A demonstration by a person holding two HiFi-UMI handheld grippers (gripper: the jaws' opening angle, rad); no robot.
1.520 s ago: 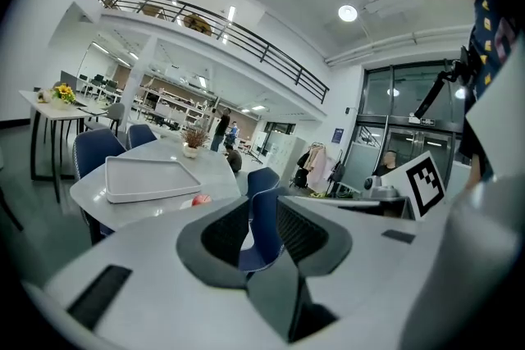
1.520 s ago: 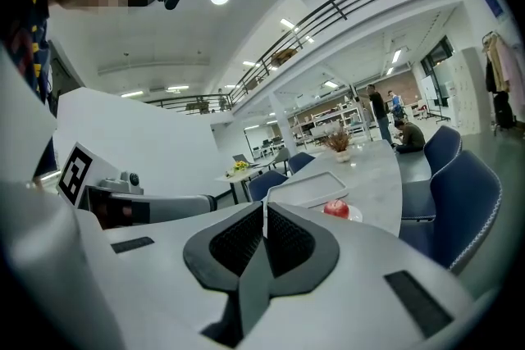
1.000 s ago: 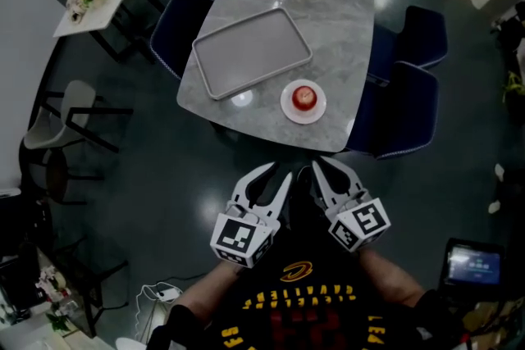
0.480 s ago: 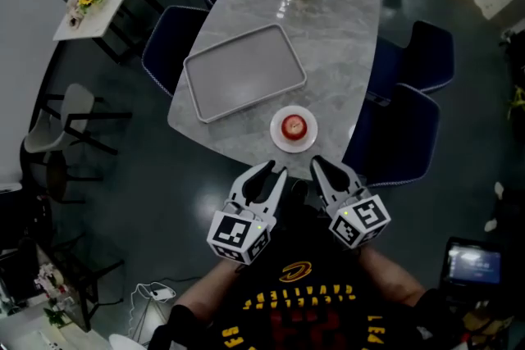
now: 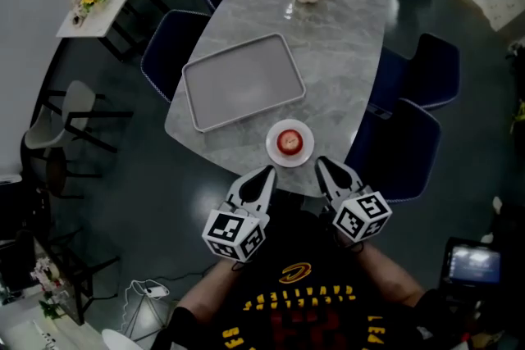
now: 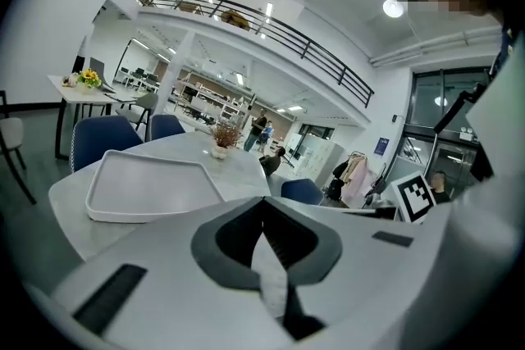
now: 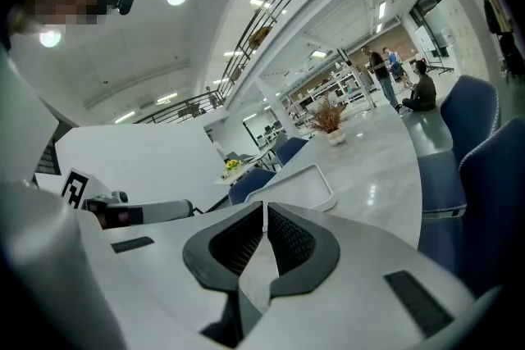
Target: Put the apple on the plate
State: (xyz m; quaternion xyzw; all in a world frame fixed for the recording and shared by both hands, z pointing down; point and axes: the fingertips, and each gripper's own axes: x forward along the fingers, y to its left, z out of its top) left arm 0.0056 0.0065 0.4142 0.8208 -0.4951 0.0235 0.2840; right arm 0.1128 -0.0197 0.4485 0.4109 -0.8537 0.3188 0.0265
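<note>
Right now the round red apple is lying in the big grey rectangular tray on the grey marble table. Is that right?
Not quite. The round red apple is on the grey marble table, but it sits on the small round white plate, beside the big grey rectangular tray, not in it. The head view shows this.

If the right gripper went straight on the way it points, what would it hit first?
Probably the plate holding the apple; height is unclear, so the right gripper might catch the table edge instead.
</note>
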